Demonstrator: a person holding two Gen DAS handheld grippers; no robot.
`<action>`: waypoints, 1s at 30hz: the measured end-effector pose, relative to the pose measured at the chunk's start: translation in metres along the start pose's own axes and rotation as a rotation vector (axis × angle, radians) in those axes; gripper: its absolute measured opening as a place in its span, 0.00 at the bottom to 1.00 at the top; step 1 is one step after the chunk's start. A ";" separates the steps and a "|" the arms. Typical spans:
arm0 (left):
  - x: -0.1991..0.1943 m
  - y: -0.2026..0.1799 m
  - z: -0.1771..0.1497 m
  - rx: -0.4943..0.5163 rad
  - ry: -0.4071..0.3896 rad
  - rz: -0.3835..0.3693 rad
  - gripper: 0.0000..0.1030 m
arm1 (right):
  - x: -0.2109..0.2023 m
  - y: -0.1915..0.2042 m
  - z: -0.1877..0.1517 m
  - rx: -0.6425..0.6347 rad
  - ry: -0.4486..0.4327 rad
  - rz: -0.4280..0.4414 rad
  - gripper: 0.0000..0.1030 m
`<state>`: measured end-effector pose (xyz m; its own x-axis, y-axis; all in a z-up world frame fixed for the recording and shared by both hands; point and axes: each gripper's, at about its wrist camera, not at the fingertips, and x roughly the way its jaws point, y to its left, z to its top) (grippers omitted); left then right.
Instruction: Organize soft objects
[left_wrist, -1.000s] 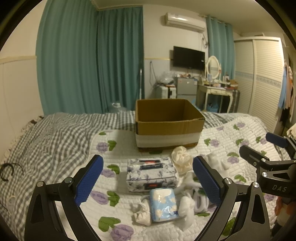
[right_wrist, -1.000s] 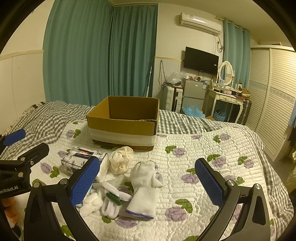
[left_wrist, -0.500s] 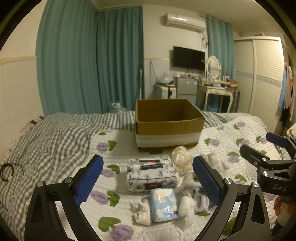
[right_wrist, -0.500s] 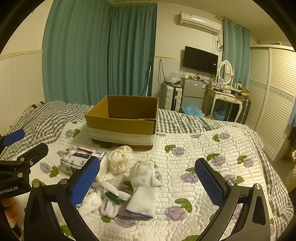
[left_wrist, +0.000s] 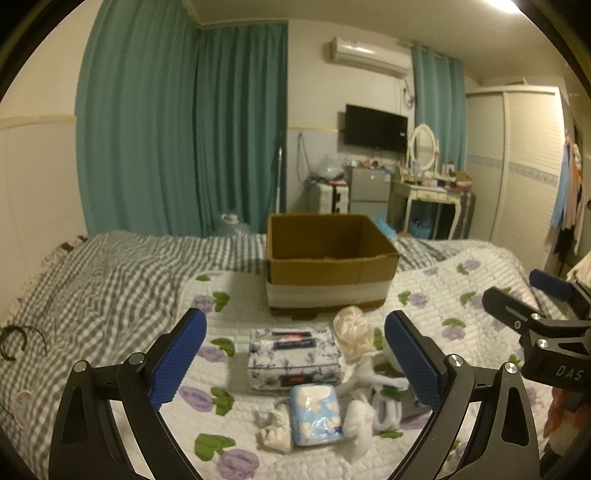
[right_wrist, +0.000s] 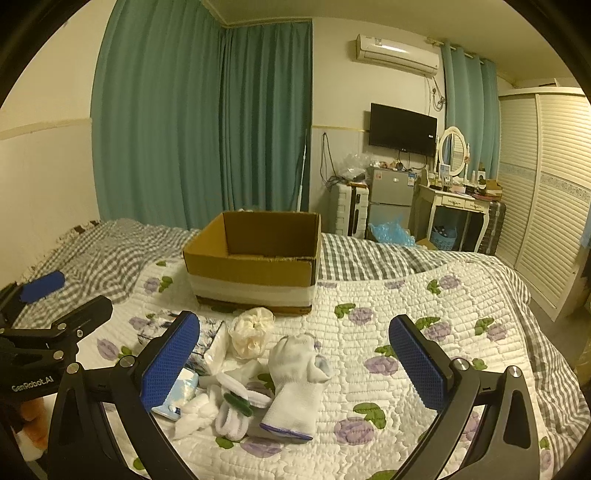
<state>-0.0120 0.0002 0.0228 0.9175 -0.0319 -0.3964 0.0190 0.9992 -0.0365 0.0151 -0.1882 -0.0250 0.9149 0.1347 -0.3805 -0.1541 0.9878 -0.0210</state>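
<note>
An open cardboard box stands on the bed. In front of it lies a pile of soft things: a floral tissue pack, a small blue tissue pack, a cream fabric flower, a white sock and rolled white socks. My left gripper is open and empty above the floral pack. My right gripper is open and empty above the white sock.
The bed has a white quilt with purple flowers and a grey checked blanket on the left. A black hair band lies at the far left. A dressing table, a small fridge and a wardrobe stand beyond the bed.
Both grippers have shifted slightly; the scene looks nearly the same. Both stay open and empty.
</note>
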 end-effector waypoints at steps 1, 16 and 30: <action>-0.003 -0.001 0.003 0.002 -0.009 0.000 0.96 | -0.002 -0.001 0.002 0.004 -0.003 0.004 1.00; 0.046 0.001 -0.040 -0.018 0.219 0.035 0.96 | 0.018 -0.020 -0.011 -0.020 0.180 -0.015 1.00; 0.091 -0.002 -0.061 0.002 0.366 0.041 0.95 | 0.113 -0.028 -0.054 0.010 0.438 0.041 0.96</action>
<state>0.0477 -0.0059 -0.0692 0.7148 0.0012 -0.6993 -0.0136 0.9998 -0.0122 0.1025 -0.2052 -0.1171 0.6630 0.1301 -0.7373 -0.1814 0.9834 0.0104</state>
